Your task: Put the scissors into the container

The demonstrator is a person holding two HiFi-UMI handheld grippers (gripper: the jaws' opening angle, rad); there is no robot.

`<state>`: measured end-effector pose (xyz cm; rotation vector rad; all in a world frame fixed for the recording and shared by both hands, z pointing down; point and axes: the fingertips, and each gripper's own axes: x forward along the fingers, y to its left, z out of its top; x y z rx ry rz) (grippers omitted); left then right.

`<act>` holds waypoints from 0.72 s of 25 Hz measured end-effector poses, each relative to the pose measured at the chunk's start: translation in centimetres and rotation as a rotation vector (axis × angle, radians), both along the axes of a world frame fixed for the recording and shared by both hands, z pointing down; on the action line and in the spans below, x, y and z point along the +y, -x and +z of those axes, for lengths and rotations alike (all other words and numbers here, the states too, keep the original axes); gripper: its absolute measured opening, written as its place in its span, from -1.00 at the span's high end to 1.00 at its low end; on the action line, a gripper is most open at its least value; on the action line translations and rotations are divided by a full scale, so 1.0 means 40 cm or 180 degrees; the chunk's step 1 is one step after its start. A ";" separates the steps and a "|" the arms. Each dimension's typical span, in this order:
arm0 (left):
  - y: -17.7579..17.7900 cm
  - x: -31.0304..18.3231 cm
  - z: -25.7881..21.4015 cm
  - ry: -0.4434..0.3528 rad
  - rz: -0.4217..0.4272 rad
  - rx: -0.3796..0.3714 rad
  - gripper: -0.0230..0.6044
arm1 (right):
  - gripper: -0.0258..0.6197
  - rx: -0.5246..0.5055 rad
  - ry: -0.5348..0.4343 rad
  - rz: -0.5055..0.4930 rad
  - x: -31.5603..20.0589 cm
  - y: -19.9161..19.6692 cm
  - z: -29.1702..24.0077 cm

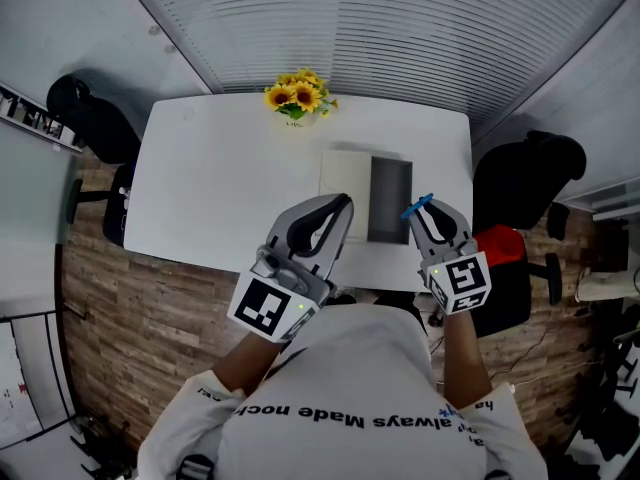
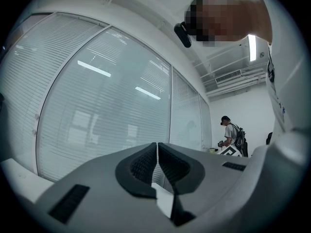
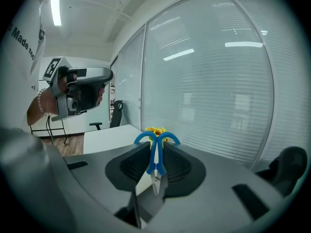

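Observation:
My right gripper point(image 1: 427, 209) is shut on a small pair of blue-handled scissors point(image 1: 417, 206), held over the table's near edge just right of the container point(image 1: 390, 200), a dark grey rectangular tray. In the right gripper view the scissors point(image 3: 155, 152) stand clamped between the pads, blue loops outward and short blades back towards the camera. My left gripper point(image 1: 338, 206) hovers left of the container over the near edge. In the left gripper view its jaws point(image 2: 157, 154) are shut with nothing between them, raised and facing a glass wall.
A cream flat panel point(image 1: 345, 180) lies against the container's left side on the white table point(image 1: 220, 188). A pot of sunflowers point(image 1: 298, 95) stands at the far edge. Black office chairs point(image 1: 90, 118) point(image 1: 530, 173) flank the table. A person point(image 2: 233, 137) stands far off.

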<state>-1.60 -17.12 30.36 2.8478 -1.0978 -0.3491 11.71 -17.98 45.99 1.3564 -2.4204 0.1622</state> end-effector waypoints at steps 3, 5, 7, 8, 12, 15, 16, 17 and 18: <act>0.004 -0.002 0.006 0.0023 -0.0013 -0.0003 0.84 | 0.64 0.0022 0.0052 -0.0005 -0.009 0.004 0.019; 0.005 -0.002 0.008 0.0032 -0.0013 -0.0009 0.84 | 0.64 0.0039 0.0084 -0.0013 -0.014 0.006 0.035; 0.005 -0.003 0.008 0.0033 -0.0012 -0.0013 0.84 | 0.64 0.0056 0.0116 -0.0024 -0.019 0.007 0.051; 0.004 -0.004 0.007 0.0029 -0.0011 -0.0011 0.84 | 0.64 0.0064 0.0131 -0.0030 -0.022 0.008 0.058; 0.006 -0.010 0.008 0.0030 -0.0008 -0.0009 0.84 | 0.64 0.0093 0.0195 -0.0045 -0.034 0.011 0.089; 0.007 -0.012 0.009 0.0046 -0.0021 0.0002 0.84 | 0.64 0.0114 0.0246 -0.0055 -0.039 0.011 0.111; 0.006 -0.011 0.008 0.0046 -0.0016 0.0000 0.84 | 0.64 0.0123 0.0265 -0.0058 -0.041 0.010 0.118; 0.004 -0.012 0.008 0.0045 -0.0009 -0.0003 0.84 | 0.64 0.0134 0.0284 -0.0062 -0.044 0.010 0.126; 0.003 -0.012 0.008 0.0045 -0.0005 -0.0004 0.84 | 0.64 0.0147 0.0304 -0.0067 -0.047 0.009 0.135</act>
